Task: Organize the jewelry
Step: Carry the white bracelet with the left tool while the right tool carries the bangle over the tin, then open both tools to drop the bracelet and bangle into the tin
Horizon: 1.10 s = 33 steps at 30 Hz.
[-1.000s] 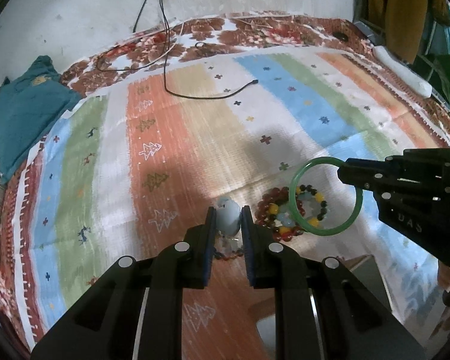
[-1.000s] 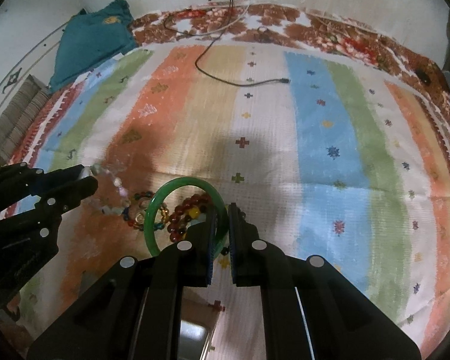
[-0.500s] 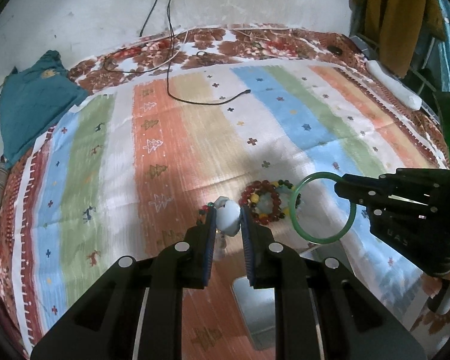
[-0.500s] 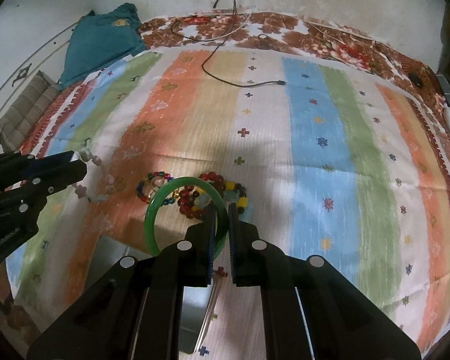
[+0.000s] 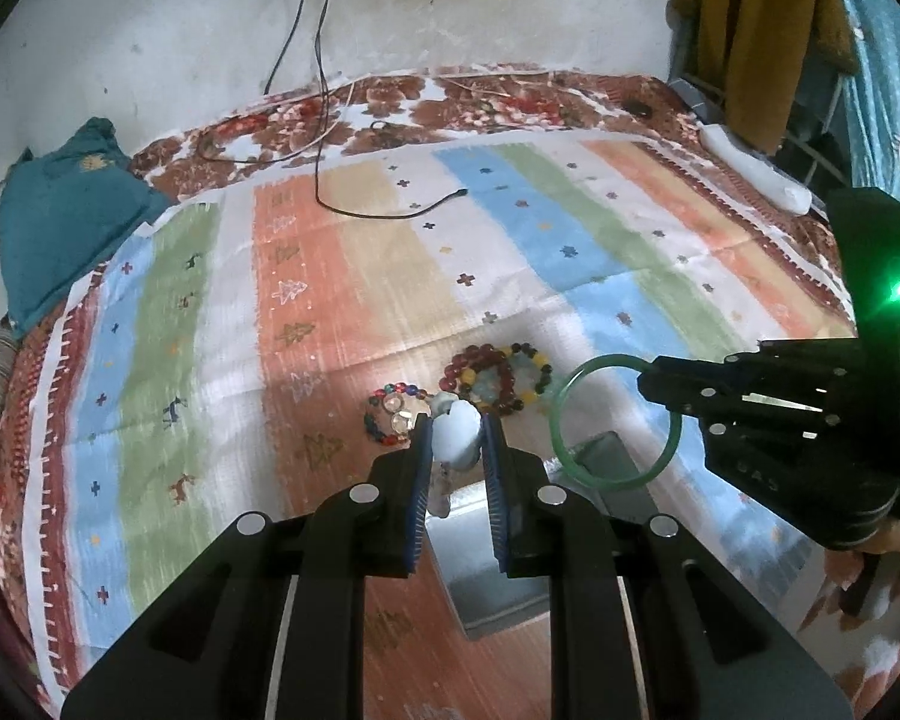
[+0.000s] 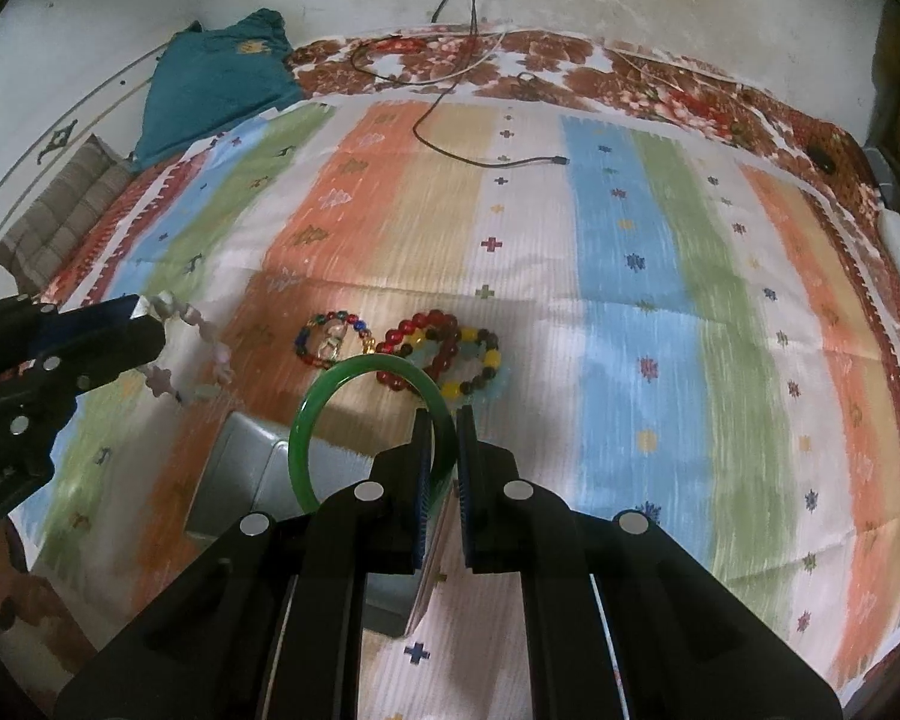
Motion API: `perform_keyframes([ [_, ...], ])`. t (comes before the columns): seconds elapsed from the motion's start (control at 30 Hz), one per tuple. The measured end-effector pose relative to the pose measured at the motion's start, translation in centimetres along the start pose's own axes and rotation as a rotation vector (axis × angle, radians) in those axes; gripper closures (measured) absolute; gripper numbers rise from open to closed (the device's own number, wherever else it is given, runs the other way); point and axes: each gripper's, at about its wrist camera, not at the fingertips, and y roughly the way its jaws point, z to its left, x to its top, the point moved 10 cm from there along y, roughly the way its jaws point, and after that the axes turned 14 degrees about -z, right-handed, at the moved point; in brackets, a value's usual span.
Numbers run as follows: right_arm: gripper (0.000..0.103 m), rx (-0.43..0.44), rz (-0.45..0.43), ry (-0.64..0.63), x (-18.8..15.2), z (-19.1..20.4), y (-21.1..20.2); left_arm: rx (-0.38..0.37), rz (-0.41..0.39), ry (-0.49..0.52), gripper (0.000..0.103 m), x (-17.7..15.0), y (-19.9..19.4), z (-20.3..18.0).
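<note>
So I've got both claws up over the striped blanket (image 6: 630, 276), and the grey metal box (image 6: 234, 480) sits on it just under them, so I'll use that as my reference. My left gripper (image 5: 456, 450) is pinched almost closed on a pale bead bracelet (image 5: 457, 433): from the left wrist camera all I see is a light blue-white bead squeezed between the blue pads (image 5: 421, 468), while the right wrist camera shows the rest of that strand (image 6: 195, 354) looping out of the fingertips in whitish-pink beads, hanging in the air above the box's far left corner. My right gripper (image 6: 444, 468) is clamped down to a narrow slit on the green bangle (image 6: 330, 414), gripping its right side, so the ring stands out to the left of the fingers and hovers right over the box opening. In the left camera the same bangle (image 5: 615, 420) sticks out from the right claw's tip, above the box (image 5: 492, 564). Beyond the box, lying flat on the blanket, there's a small multicolour bead bracelet (image 6: 330, 339), and just to its right a pile of dark red and yellow bead bracelets (image 6: 444, 354), overlapping each other. Way past the box, a black cable (image 6: 450, 144) trails across the blanket toward the wall, and a teal cloth (image 6: 216, 84) is bunched up at the far left corner.
</note>
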Motion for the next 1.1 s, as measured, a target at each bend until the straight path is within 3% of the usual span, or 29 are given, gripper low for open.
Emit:
perform_keyframes([
  [0.53,0.094,0.018,0.018,0.0,-2.2,0.8,-1.4,-0.015,0.009,0.007,0.087,-1.9,-1.8,-1.5],
  [0.6,0.093,0.026,0.032,0.0,-2.5,1.1,-1.2,-0.011,0.014,0.012,0.083,-2.1,-1.8,-1.6],
  [0.63,0.089,0.019,0.036,0.0,-2.5,1.0,-1.1,0.002,0.016,0.016,0.068,-2.2,-1.8,-1.5],
  [0.67,0.083,0.007,0.036,0.0,-2.5,0.8,-1.0,0.021,0.013,0.02,0.062,-2.2,-1.8,-1.2],
  [0.7,0.066,-0.002,0.032,0.007,-2.4,0.5,-1.0,0.036,0.012,0.02,0.062,-2.1,-1.8,-0.9],
  [0.73,0.06,-0.004,0.031,0.015,-2.4,0.4,-1.0,0.047,0.013,0.014,0.062,-2.1,-1.8,-0.6],
  [1.1,0.06,-0.033,0.053,0.079,-1.6,-1.6,0.7,0.121,0.054,-0.046,0.051,-2.5,-0.6,2.7],
])
